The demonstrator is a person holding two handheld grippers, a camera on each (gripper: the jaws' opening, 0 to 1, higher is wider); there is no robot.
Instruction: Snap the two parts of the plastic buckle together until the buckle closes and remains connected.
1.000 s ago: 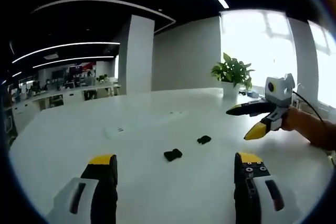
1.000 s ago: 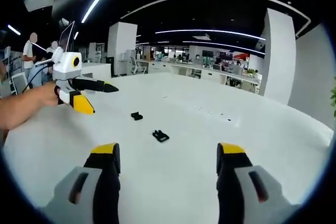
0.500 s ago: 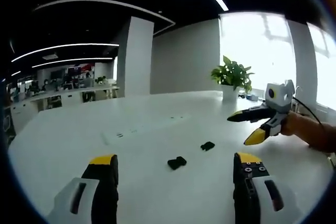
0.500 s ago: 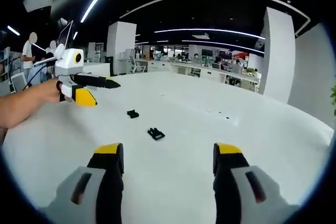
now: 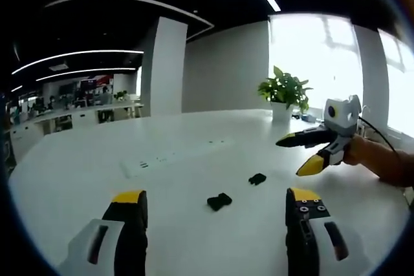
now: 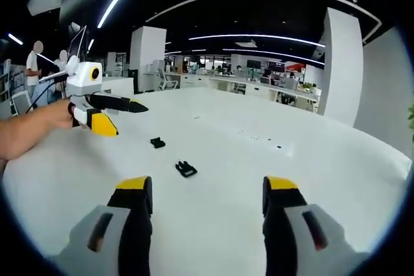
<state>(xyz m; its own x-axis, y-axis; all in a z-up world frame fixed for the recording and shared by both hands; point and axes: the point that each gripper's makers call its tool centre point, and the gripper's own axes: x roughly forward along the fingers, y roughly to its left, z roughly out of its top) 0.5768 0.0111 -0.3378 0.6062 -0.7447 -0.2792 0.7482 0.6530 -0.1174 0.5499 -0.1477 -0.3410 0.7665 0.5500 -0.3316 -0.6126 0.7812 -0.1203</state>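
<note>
open white table (image 5: 194,237) around both buckle halves (image 5: 219,201)

Two black buckle parts (image 5: 219,201) (image 5: 257,178) were seen on a plain white surface (image 5: 181,179). Black fingers (image 5: 129,224) tipped with yellow were carried by grey-white gripper bodies. At two o'clock, a green-leaved plant (image 5: 284,88) was seen in a white pot.

bench (image 5: 194,159): white, smooth, faint satin sheen under the ceiling lights
buckle halves, nearer (image 5: 219,201) and farther (image 5: 257,178): black plastic, matt
left tongs (image 5: 217,224): matt black jaws, yellow tips, pale grey plastic shells
right tongs (image 6: 207,208): matt black, yellow tips, grey plastic
plant pot (image 5: 282,112): white, smooth
</note>
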